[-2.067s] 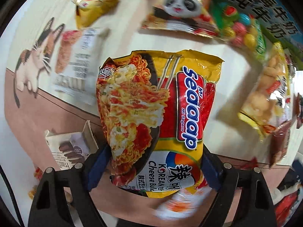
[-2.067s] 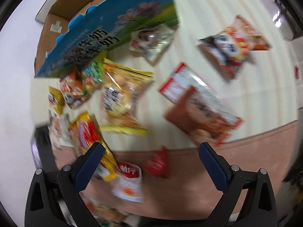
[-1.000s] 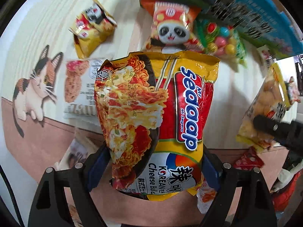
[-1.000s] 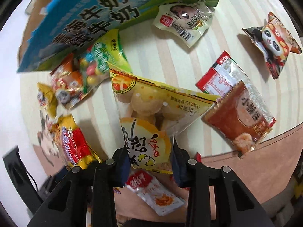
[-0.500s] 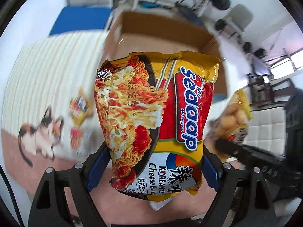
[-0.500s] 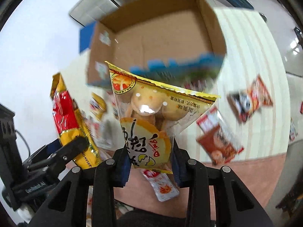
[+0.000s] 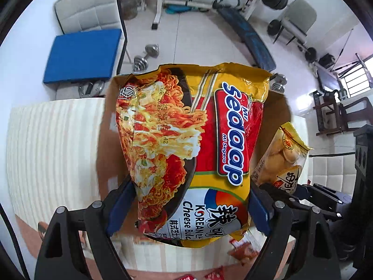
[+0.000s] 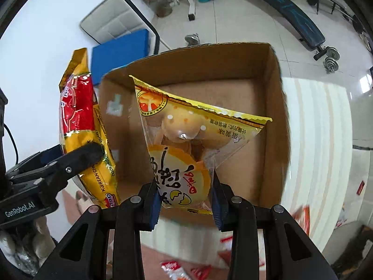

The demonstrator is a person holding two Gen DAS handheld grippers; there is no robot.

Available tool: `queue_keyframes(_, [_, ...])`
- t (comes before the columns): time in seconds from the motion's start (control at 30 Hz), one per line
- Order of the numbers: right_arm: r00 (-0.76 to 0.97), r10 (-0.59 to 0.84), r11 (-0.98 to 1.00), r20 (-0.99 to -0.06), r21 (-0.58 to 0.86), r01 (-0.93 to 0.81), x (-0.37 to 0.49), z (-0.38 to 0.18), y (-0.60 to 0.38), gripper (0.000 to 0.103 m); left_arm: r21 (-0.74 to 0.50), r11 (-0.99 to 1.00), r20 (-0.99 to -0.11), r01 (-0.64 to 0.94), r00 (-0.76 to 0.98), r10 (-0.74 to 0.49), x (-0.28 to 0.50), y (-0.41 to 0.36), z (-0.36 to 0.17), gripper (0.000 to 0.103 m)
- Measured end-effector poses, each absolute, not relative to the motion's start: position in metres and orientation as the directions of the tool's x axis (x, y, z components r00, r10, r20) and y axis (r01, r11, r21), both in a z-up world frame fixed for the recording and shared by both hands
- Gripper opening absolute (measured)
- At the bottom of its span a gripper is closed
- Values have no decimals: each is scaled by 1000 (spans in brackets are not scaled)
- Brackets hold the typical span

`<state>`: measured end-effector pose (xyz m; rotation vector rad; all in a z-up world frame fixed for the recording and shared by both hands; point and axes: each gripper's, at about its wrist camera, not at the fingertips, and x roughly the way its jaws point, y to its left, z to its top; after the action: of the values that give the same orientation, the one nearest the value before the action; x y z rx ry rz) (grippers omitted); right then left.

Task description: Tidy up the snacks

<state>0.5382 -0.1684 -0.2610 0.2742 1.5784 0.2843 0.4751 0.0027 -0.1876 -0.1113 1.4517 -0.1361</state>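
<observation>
My left gripper [image 7: 188,207] is shut on a yellow and red instant noodle packet [image 7: 186,144], its blue pads pressing both sides of the wide pack. My right gripper [image 8: 185,200] is shut on a yellow egg-yolk cake bag [image 8: 186,149]. Both packs hang over an open brown cardboard box [image 8: 272,121] whose floor is bare. In the right wrist view the noodle packet [image 8: 81,116] and the left gripper [image 8: 77,158] hang at the box's left wall. In the left wrist view the cake bag [image 7: 284,158] shows at the right, over the box [image 7: 107,140].
The box stands on a cream striped tablecloth [image 7: 53,154]. Small red snack sachets [image 8: 174,268] lie near the table's front edge. Beyond the table are a chair with a blue cushion [image 7: 81,56], dumbbells [image 7: 146,58] and a weight bench [image 8: 286,14] on the tiled floor.
Both grippers have lifted off the snack-strewn table and swung over the open cardboard box, each still holding its pack. The snacks on the cloth have dropped out of view.
</observation>
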Motion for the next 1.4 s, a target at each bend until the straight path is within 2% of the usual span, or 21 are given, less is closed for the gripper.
queue_keyframes(0.23, [-94, 302, 952, -949, 304, -16, 585, -305, -162, 39, -173, 985, -985, 30, -5, -173, 522, -15, -234, 87])
queue_keyframes(0.57, [-189, 241, 966, -952, 255, -51, 610, -344, -145, 41, -205, 978, -972, 24, -125, -201, 539, -19, -275, 87])
queue_keyframes(0.63, [-197, 216, 971, -956, 233, -63, 617, -348, -140, 56, -181, 983, -977, 17, -120, -178, 538, -19, -278, 87])
queue_keyframes(0.67, [-200, 209, 972, -957, 227, -69, 618, -349, -139, 73, -154, 988, -982, 21, -111, -151, 538, -19, -277, 88])
queue_keyframes(0.73, [-208, 202, 972, -957, 222, -76, 621, -352, -138, 86, -130, 991, -986, 28, -111, -127, 537, -19, -279, 90])
queue_keyframes(0.8, [-207, 200, 974, -958, 218, -65, 620, -351, -138, 88, -135, 990, -986, 27, -102, -132, 534, -18, -276, 96])
queue_keyframes(0.83, [-205, 199, 975, -958, 214, -56, 621, -351, -140, 92, -141, 990, -986, 26, -98, -138, 533, -17, -272, 96])
queue_keyframes(1.07, [-177, 195, 979, -965, 202, -23, 608, -340, -149, 94, -144, 989, -989, 21, -34, -143, 517, -9, -241, 97])
queue_keyframes(1.2, [-112, 190, 981, -975, 194, -19, 598, -315, -153, 95, -142, 989, -990, 37, 10, -143, 504, 3, -227, 97])
queue_keyframes(1.4, [14, 185, 982, -983, 185, -37, 564, -268, -143, 97, -128, 990, -973, 59, 188, -136, 478, 17, -177, 97])
